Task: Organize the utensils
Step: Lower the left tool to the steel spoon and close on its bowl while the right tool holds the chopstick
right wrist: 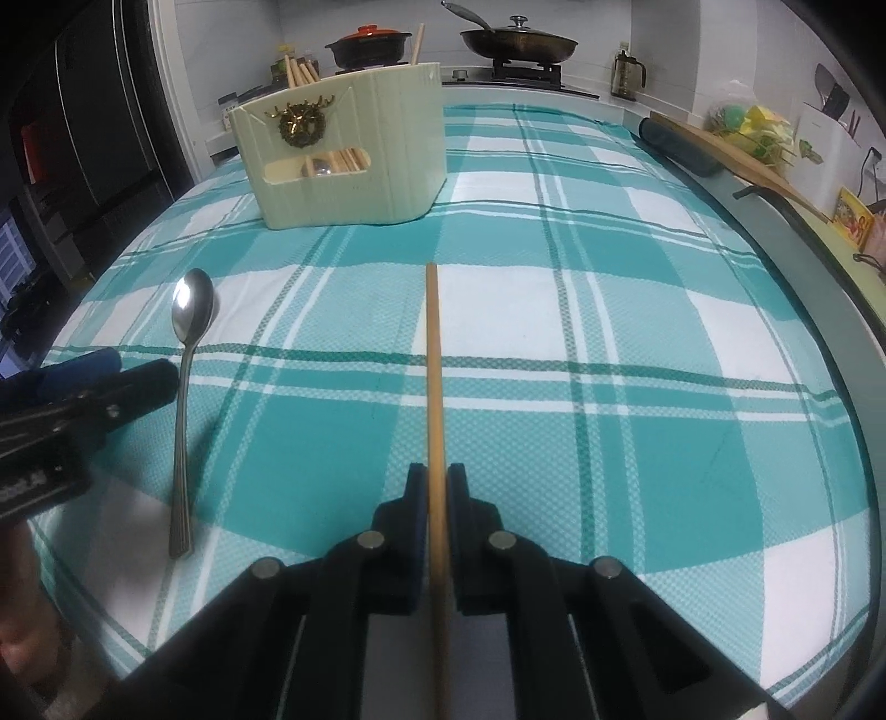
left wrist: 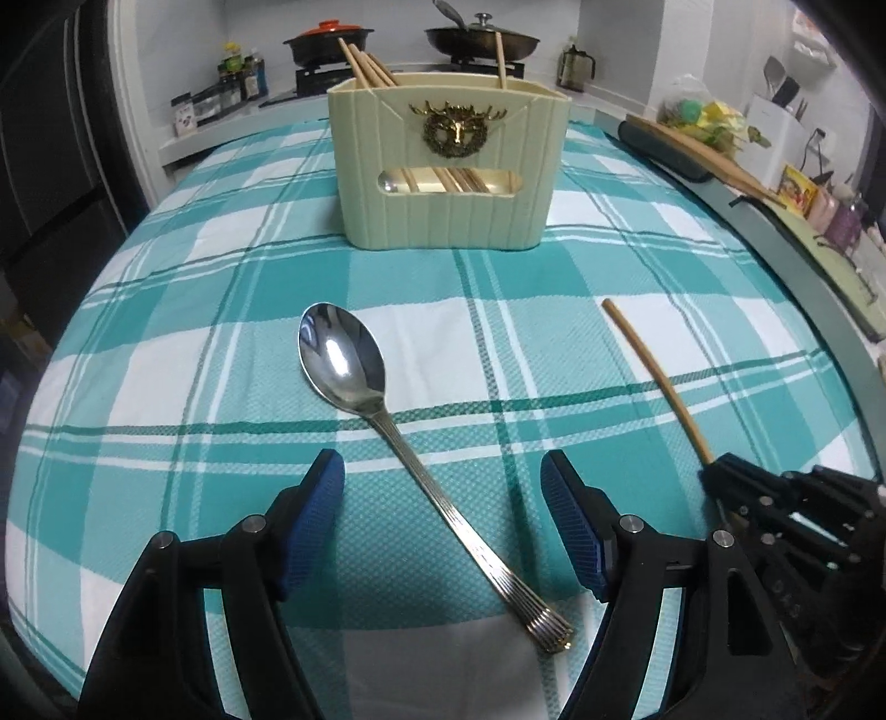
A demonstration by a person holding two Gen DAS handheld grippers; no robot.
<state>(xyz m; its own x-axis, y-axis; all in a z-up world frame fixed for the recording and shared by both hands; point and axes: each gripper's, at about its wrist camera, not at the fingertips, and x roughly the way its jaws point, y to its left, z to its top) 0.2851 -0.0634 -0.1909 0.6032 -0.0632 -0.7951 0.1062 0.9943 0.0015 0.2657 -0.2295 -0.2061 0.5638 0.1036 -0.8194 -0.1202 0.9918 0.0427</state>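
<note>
A steel spoon [left wrist: 387, 426] lies on the teal plaid tablecloth [left wrist: 166, 332], bowl away from me, its handle running between the open fingers of my left gripper [left wrist: 443, 482]. My right gripper [right wrist: 437, 482] is shut on a wooden chopstick [right wrist: 433, 354] that points forward over the cloth; it also shows in the left wrist view [left wrist: 659, 382]. A cream utensil holder [left wrist: 449, 160] with a gold deer emblem stands further back and holds several chopsticks and a spoon. The spoon [right wrist: 185, 376] and left gripper [right wrist: 105, 371] appear at the left of the right wrist view, the holder [right wrist: 343, 166] at upper left.
Behind the table is a stove with a red-lidded pot [left wrist: 326, 41] and a frying pan [left wrist: 482, 39]. A wooden board [left wrist: 703, 149] and clutter line the right counter. The table's grey edge [right wrist: 819, 310] curves along the right.
</note>
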